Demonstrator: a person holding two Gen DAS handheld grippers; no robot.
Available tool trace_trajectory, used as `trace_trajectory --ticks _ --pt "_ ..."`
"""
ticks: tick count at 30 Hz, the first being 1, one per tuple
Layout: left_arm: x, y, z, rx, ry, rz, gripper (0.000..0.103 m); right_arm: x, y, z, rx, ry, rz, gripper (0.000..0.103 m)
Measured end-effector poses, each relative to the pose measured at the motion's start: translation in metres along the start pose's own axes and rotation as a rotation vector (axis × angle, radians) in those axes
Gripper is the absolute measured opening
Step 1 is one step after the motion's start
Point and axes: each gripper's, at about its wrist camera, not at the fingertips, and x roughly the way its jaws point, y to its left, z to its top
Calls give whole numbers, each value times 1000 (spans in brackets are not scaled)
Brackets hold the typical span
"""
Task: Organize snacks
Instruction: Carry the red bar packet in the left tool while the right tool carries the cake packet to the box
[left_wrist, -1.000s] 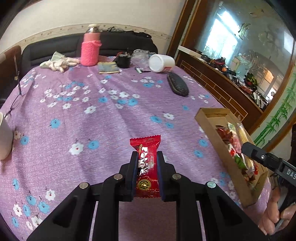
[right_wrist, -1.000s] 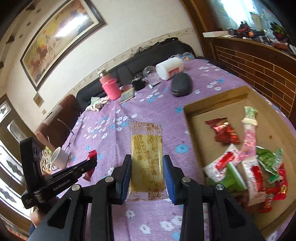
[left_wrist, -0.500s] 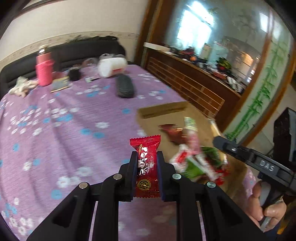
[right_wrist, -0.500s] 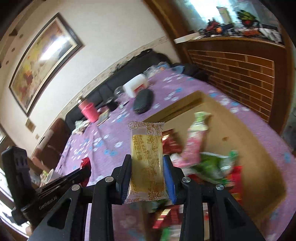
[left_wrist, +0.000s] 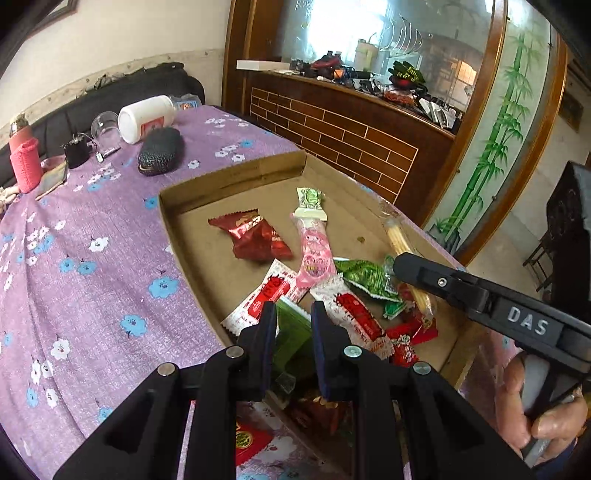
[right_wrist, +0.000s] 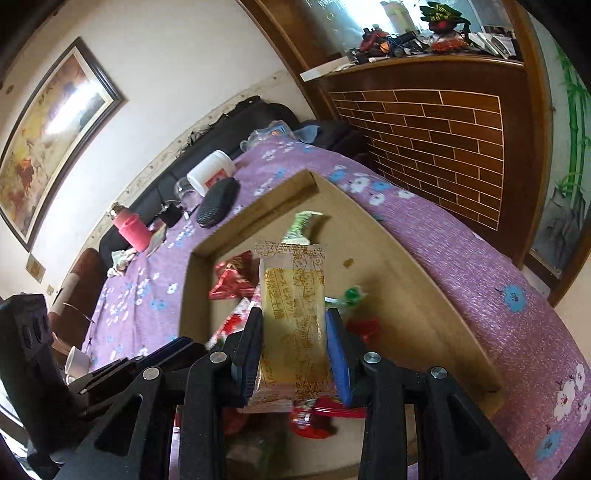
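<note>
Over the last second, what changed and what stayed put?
Both hand-held grippers swung across to the cardboard box. The red candy has left the left hand-held gripper and lies below it on the tablecloth. The right hand-held gripper still clamps the yellow packet; box snacks unmoved.

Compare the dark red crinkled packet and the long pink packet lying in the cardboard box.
Colour: the dark red packet is shiny foil. The pink packet is pale, with a green and white far end.
Shape: the dark red packet is broad and puffy, the pink packet long and narrow.
Pose: the dark red packet lies alone on bare cardboard. The pink packet's near end overlaps a white-and-red sachet.
Both lie side by side inside the cardboard box.
</note>
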Motion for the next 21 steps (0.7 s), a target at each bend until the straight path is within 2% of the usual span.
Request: trace_trajectory --ticks 2,4,7,10,12,15,19,20,21 --pt "-12 15 0 -36 -4 12 18 0 -2 0 -1 5 0 36" --pt "-24 39 -3 -107 31 41 18 0 -3 0 -6 4 -3 36" --pt "-27 66 -15 -234 117 -20 18 0 -5 0 -5 0 1 36" --pt "-24 70 -31 -286 160 -63 18 4 -6 1 5 4 17 36" --pt "-22 57 -38 -247 171 -50 21 5 -5 1 3 7 26 36" --pt "-15 44 -44 -190 174 37 41 3 -5 1 0 3 35 36" --pt "-5 44 -45 -186 175 58 40 -1 -7 0 -10 -3 35 36" --pt "-3 44 -45 -180 165 71 38 -2 -7 0 -11 -4 33 36" --pt "-2 44 -44 -173 155 91 28 -2 -8 0 -10 -4 32 36"
